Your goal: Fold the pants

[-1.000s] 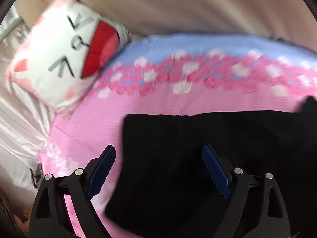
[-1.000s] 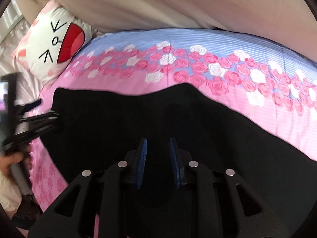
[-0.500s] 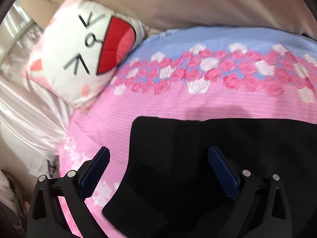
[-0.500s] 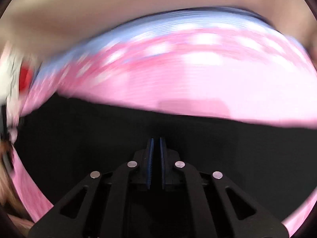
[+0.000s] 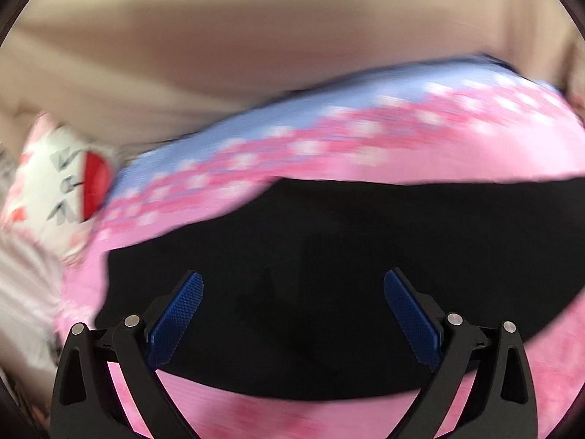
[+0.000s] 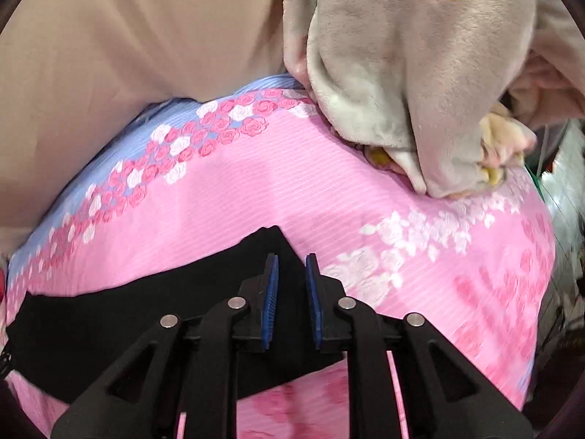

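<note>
One pair of black pants [image 5: 329, 274] lies on the bed [image 6: 292, 190] (pink, rose-printed). Left gripper [image 5: 292, 292] jaws gape wide; right gripper [image 6: 291, 285] jaws pinch the pants' corner.

One pair of black pants [image 5: 347, 274] lies on one pink rose-print bedsheet [image 6: 285, 190]. One cat-face pillow [image 5: 62, 186] sits at the bed's left end, and one grey plush blanket [image 6: 413, 69] is heaped at the other. Two grippers show, the left gripper [image 5: 292, 285] and the right gripper [image 6: 291, 274], each with two blue pads.

Left tool [image 5: 292, 301] spread wide above black pants [image 5: 347, 256].
</note>
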`<state>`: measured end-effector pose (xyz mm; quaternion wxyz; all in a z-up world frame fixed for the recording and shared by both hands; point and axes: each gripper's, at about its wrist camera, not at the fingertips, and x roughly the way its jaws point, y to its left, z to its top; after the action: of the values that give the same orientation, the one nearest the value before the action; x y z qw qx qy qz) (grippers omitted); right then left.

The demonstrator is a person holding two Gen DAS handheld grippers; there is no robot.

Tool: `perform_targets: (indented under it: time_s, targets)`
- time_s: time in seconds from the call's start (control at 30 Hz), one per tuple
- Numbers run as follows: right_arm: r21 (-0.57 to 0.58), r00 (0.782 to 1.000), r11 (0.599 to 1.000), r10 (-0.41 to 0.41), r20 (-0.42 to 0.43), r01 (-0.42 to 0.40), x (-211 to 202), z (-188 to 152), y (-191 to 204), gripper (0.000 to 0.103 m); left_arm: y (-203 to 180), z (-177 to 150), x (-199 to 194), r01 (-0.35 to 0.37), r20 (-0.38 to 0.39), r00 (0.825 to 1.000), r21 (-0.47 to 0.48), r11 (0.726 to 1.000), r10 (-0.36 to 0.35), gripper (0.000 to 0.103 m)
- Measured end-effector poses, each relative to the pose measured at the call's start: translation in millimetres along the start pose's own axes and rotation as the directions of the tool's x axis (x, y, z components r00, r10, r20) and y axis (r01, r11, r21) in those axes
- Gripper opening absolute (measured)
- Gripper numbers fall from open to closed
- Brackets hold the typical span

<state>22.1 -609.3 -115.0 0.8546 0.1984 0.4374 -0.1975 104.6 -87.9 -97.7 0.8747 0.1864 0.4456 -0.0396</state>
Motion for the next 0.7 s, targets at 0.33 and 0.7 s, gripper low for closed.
perform_targets:
  time_s: [0.33, 0.7]
  targets:
    - [-0.272, 0.990, 0.957, 0.065, -0.123, -0.097, 62, 11, 25, 0.019, -113, -2, -45, 0.098, 0.025, 0.994, 0.199, 0.975, -0.105, 0.098]
    - [-0.196, 0.990, 0.974, 0.128, 0.063, -0.113, 20, 15, 20, 0.039, -102, -12, -32, 0.023, -0.027, 0.999, 0.150, 0.988, -0.019, 0.098]
